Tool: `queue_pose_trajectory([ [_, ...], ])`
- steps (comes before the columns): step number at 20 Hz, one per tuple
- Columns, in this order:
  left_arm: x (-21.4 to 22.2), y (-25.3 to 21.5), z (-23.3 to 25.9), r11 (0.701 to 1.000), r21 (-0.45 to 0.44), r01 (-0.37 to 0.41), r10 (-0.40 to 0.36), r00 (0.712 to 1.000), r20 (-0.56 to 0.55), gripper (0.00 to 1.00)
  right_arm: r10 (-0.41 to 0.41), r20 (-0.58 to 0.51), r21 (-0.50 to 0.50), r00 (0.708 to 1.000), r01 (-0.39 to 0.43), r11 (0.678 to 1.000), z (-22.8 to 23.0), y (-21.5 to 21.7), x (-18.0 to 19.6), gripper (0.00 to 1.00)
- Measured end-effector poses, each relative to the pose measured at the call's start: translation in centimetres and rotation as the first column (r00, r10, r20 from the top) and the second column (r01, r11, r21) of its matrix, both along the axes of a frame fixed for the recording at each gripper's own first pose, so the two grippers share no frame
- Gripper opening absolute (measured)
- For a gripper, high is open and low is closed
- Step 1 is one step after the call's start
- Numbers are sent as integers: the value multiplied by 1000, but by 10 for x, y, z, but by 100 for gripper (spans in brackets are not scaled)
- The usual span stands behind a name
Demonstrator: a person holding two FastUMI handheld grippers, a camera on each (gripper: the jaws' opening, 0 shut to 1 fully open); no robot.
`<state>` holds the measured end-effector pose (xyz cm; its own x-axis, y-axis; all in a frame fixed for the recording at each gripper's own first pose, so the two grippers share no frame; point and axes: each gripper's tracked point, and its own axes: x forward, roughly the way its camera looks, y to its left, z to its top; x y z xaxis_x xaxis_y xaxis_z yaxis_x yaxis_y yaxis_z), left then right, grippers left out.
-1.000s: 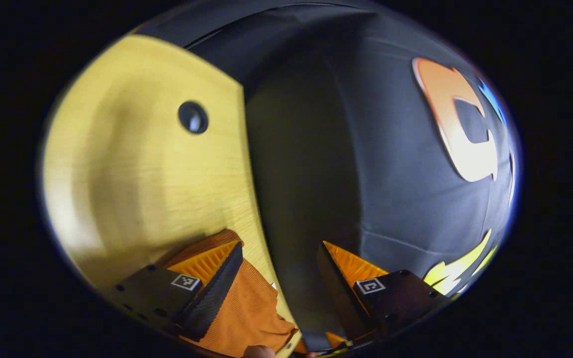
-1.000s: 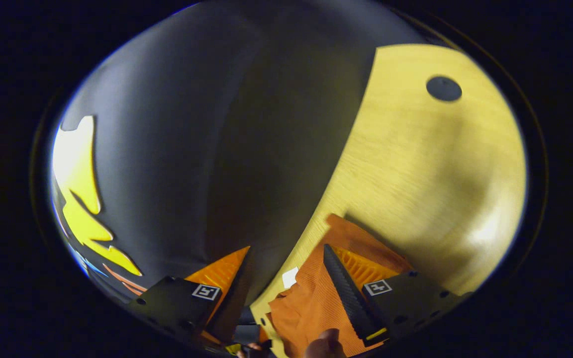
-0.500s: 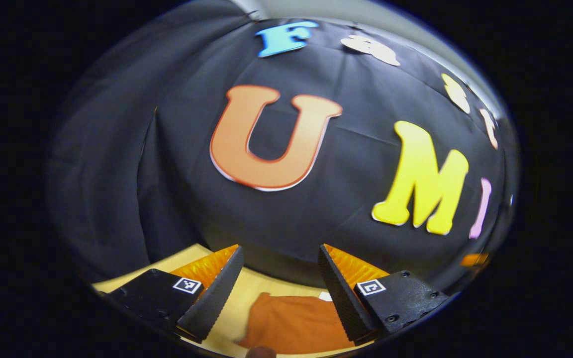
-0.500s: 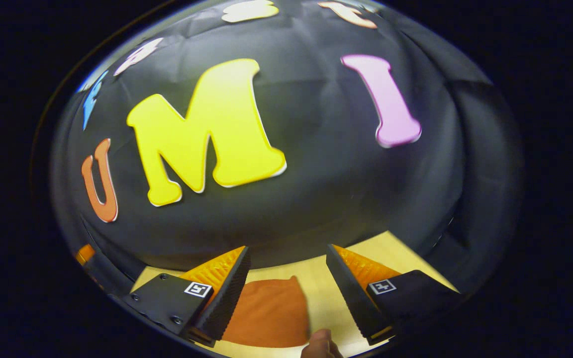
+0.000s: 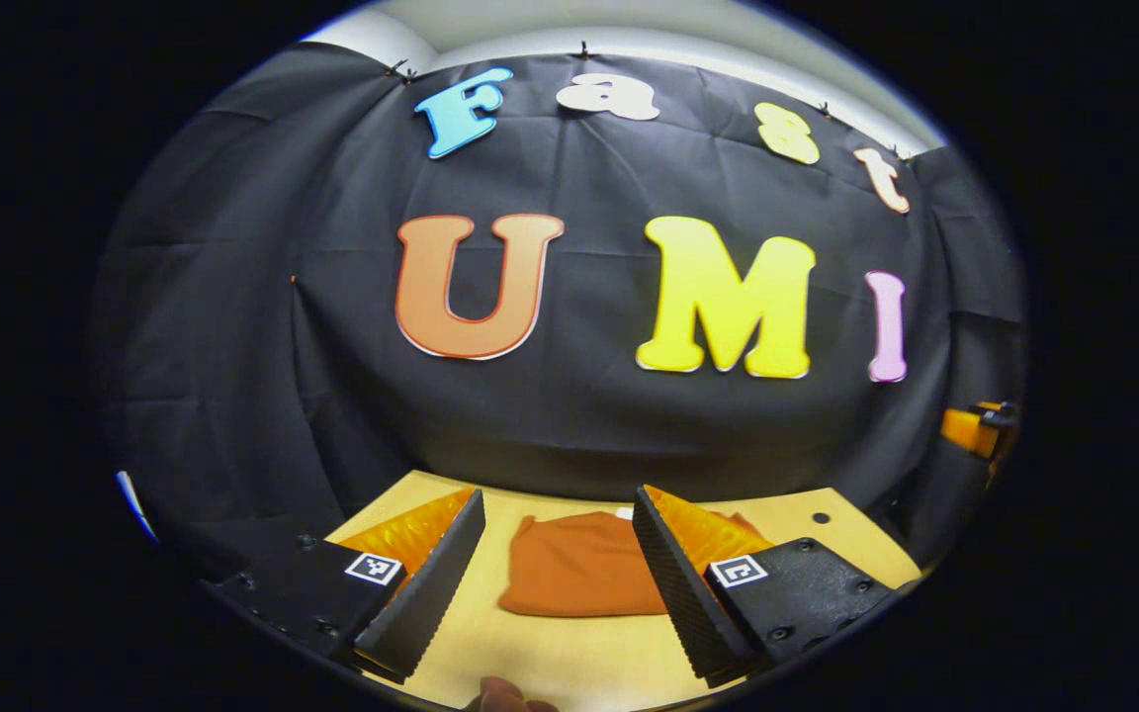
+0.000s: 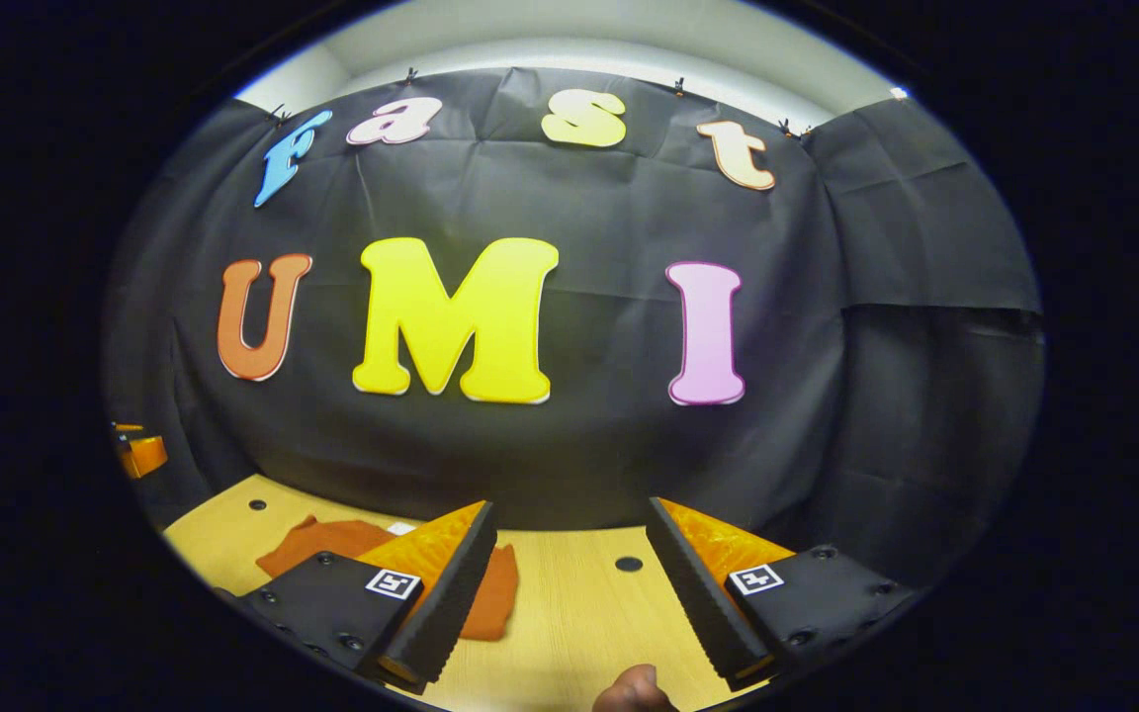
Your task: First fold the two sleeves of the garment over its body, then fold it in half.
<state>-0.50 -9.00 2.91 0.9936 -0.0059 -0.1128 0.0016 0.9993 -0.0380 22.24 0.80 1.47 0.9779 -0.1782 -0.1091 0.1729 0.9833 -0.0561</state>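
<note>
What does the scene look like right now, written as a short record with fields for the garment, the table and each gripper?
garment: orange garment, lying folded in a compact shape on the table, held by neither gripper
table: light wooden table with small dark holes, in front of the black cloth wall
left gripper: left gripper, open, raised above the table, nothing between its fingers
right gripper: right gripper, open, raised above the table, garment off to its left

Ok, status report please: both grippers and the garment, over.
Left gripper open, right gripper open, both holding nothing. Garment lies folded on the table. Nothing in the way.
</note>
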Motion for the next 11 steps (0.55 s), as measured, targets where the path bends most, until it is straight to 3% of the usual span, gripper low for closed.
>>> queue_pose_trajectory([
  [3, -14, -23, 19, 998, 53, 38, -42, 997, 69, 100, 61, -21, -31, 998, -62, 998, -5, 33, -42, 94],
  [5, -17, -45, 20, 994, 72, 88, -94, 992, 80, 98, 109, 10, -50, 994, -108, 993, 7, 57, -46, 95],
  [11, -28, -50, 17, 995, 26, 99, -101, 992, 74, 99, 128, 40, -85, 991, -124, 989, 17, 90, -54, 94],
])
